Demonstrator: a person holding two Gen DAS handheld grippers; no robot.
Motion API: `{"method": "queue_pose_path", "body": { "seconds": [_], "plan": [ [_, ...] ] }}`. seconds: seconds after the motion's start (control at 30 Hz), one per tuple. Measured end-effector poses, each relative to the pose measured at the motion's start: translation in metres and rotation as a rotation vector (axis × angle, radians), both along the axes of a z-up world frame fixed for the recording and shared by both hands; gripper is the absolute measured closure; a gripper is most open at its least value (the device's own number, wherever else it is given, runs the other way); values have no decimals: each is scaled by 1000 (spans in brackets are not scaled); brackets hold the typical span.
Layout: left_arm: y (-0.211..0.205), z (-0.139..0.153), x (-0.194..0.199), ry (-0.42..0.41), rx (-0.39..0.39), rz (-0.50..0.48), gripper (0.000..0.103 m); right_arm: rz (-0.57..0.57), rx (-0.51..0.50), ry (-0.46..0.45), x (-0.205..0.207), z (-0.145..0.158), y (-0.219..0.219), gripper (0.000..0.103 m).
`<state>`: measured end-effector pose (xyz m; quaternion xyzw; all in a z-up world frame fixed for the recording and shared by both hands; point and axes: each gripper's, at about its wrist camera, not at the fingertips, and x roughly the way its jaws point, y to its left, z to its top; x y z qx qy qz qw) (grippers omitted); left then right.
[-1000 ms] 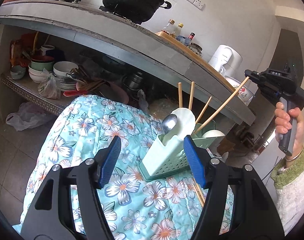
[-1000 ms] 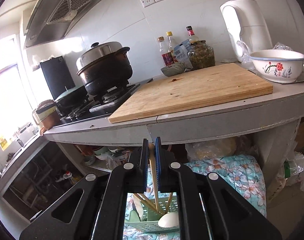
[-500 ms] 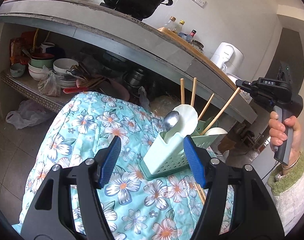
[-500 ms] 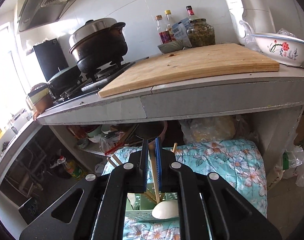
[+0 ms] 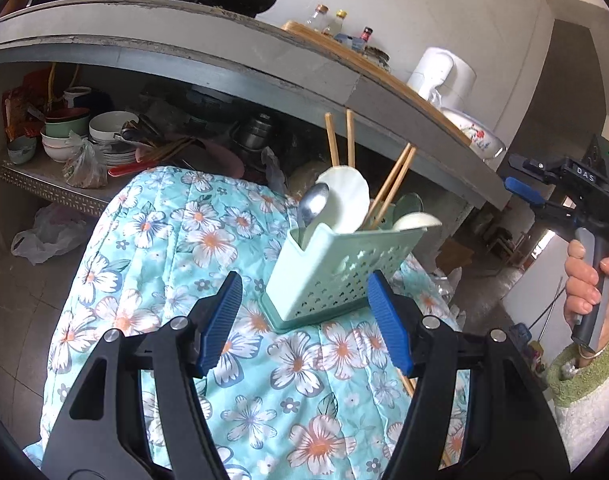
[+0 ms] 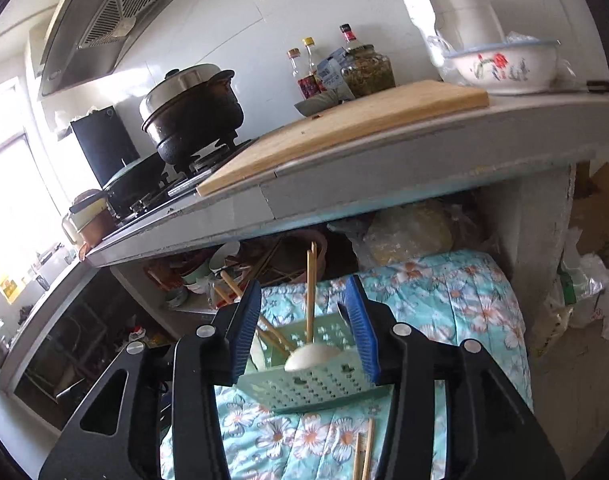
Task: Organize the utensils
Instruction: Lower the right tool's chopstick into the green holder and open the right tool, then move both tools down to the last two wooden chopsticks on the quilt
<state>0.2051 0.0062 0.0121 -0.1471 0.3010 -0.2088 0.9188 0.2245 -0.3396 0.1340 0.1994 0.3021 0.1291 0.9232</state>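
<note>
Floral cloth (image 5: 208,240) carries green caddy (image 5: 336,272) beneath grey counter (image 5: 224,60).

Both tools gape with nothing between their pads: left tool (image 5: 304,320) low, right tool (image 6: 304,328) raised alongside.

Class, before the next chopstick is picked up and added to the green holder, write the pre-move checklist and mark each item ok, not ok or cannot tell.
1. Right gripper open and empty: ok; its pads are spread with nothing between them.
2. Left gripper open and empty: ok.
3. Green holder upright on the floral cloth: ok.
4. Chopsticks left to collect: ok; loose chopsticks lie on the cloth near the holder.
5. Room in the holder's chopstick compartment: cannot tell; chopsticks and spoons hide the inside.
6. Holder steady on the soft cloth: cannot tell.
</note>
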Motion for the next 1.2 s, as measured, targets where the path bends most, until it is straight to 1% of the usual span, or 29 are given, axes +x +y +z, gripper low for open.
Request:
{"method": "queue_pose_path", "body": {
  "seconds": [0.07,0.17,0.23,0.3,0.37,0.47,0.57,0.7,0.8,0.83,0.93,1.1,1.2],
  "plan": [
    [-16,-9,-1,43,48,-40,40,13,34,87,-13,-36,-3,57],
    [-41,-29,-5,116,123,-93,40,19,81,283,-30,-110,-4,57],
    [-55,-43,-8,165,155,-133,40,20,120,386,-40,-151,-4,57],
    [-69,-56,-12,198,186,-170,40,10,159,456,-53,-185,-4,57],
    [-81,-66,-16,225,212,-205,40,2,168,481,-63,-203,-3,57],
    [-93,-77,-21,250,231,-236,40,-2,181,484,-70,-215,-5,59],
    [-102,-83,-22,266,245,-250,40,-3,182,476,-69,-218,-5,66],
    [-111,-81,-24,265,260,-251,40,11,186,458,-68,-216,-3,73],
    [-113,-78,-25,259,256,-249,40,16,181,466,-62,-221,1,82],
    [-114,-78,-25,259,257,-250,40,16,190,468,-61,-223,0,85],
    [-116,-77,-24,268,261,-256,40,34,248,455,-59,-227,-4,91],
    [-124,-77,-21,279,253,-265,40,44,272,448,-61,-229,-5,96],
    [-127,-78,-22,289,247,-272,40,54,292,448,-61,-230,-6,96]
  ]
}}
